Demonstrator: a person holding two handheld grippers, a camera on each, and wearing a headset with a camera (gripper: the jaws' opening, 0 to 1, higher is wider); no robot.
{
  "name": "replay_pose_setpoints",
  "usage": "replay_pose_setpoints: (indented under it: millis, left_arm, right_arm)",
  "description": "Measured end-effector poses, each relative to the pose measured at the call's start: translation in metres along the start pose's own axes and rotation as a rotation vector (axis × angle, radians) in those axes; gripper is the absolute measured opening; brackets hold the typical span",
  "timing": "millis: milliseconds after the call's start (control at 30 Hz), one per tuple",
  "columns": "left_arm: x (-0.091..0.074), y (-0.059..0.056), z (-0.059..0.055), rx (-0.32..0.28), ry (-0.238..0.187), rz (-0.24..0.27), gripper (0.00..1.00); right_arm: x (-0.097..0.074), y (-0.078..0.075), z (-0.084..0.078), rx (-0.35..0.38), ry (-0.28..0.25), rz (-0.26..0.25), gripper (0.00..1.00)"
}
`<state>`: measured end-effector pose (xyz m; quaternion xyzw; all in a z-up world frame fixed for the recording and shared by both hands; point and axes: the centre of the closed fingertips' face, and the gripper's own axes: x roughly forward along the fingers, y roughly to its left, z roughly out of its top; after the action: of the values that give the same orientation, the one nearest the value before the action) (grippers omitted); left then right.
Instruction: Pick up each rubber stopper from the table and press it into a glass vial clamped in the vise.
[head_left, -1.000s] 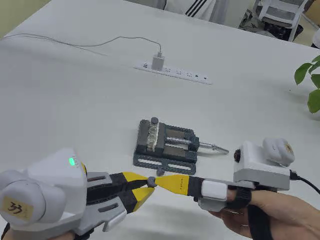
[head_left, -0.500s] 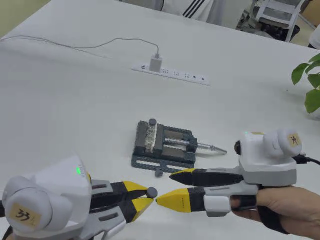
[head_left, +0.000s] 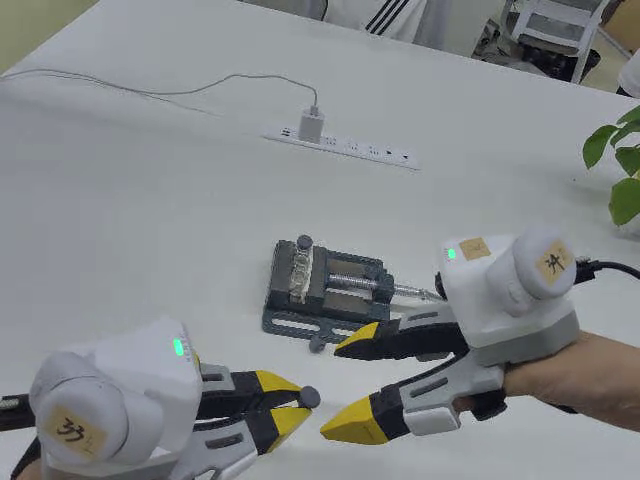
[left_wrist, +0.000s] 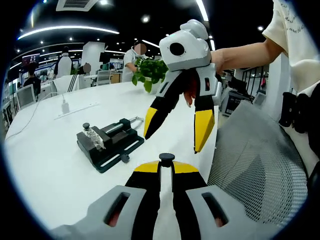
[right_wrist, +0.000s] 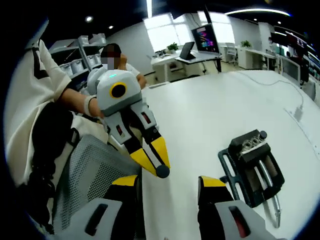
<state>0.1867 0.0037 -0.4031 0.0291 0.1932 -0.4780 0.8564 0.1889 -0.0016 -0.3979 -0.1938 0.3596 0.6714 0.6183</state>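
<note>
My left gripper (head_left: 298, 402) is clamped on 1 stopper (head_left: 310, 397), held off the tabletop (head_left: 150, 200) on the near side of the vise (head_left: 345, 292). My right gripper (head_left: 348, 386) hangs just beside it, jaws wide apart and holding nothing. Glass vials (head_left: 298, 278) sit clamped in the vise, with a seated stopper (head_left: 304, 242) at their far end. 1 loose stopper (head_left: 317, 345) lies by the vise's near edge.
</note>
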Motion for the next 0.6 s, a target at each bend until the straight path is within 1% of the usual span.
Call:
replay_pose_setpoints:
  millis: [67,100,133,267,367,400,433,467,500,600]
  left_arm:
    - [0.001,-0.001,-0.001,0.004,0.006,-0.006,0.04]
    - [0.001,-0.002,-0.002,0.003,0.010,-0.008,0.04]
    - [0.002,-0.002,-0.003,0.006,0.015,-0.011,0.04]
    - [0.003,-0.005,-0.004,0.015,0.023,-0.020,0.04]
    - [0.004,-0.006,-0.005,0.023,0.030,-0.027,0.04]
    - [0.004,-0.006,-0.005,0.024,0.033,-0.030,0.04]
    - [0.004,-0.007,-0.006,0.025,0.036,-0.031,0.04]
    - [0.004,-0.007,-0.006,0.028,0.037,-0.033,0.04]
    - [0.005,-0.007,-0.006,0.027,0.038,-0.034,0.04]
    - [0.005,-0.008,-0.006,0.027,0.036,-0.036,0.04]
  right_arm:
    - [0.002,0.002,-0.001,-0.030,0.033,0.006,0.43]
    - [0.003,0.001,-0.001,-0.050,0.039,0.005,0.43]
    - [0.003,0.001,-0.002,-0.076,0.057,0.009,0.42]
    - [0.006,0.004,-0.003,-0.126,0.101,0.023,0.35]
    - [0.007,0.008,-0.005,-0.192,0.136,0.050,0.30]
    - [0.007,0.008,-0.003,-0.212,0.138,0.047,0.27]
    - [0.008,0.010,-0.003,-0.216,0.141,0.052,0.24]
    - [0.008,0.013,-0.003,-0.217,0.150,0.072,0.22]
    - [0.009,0.014,-0.003,-0.217,0.152,0.074,0.19]
    - [0.010,0.015,-0.006,-0.240,0.173,0.089,0.16]
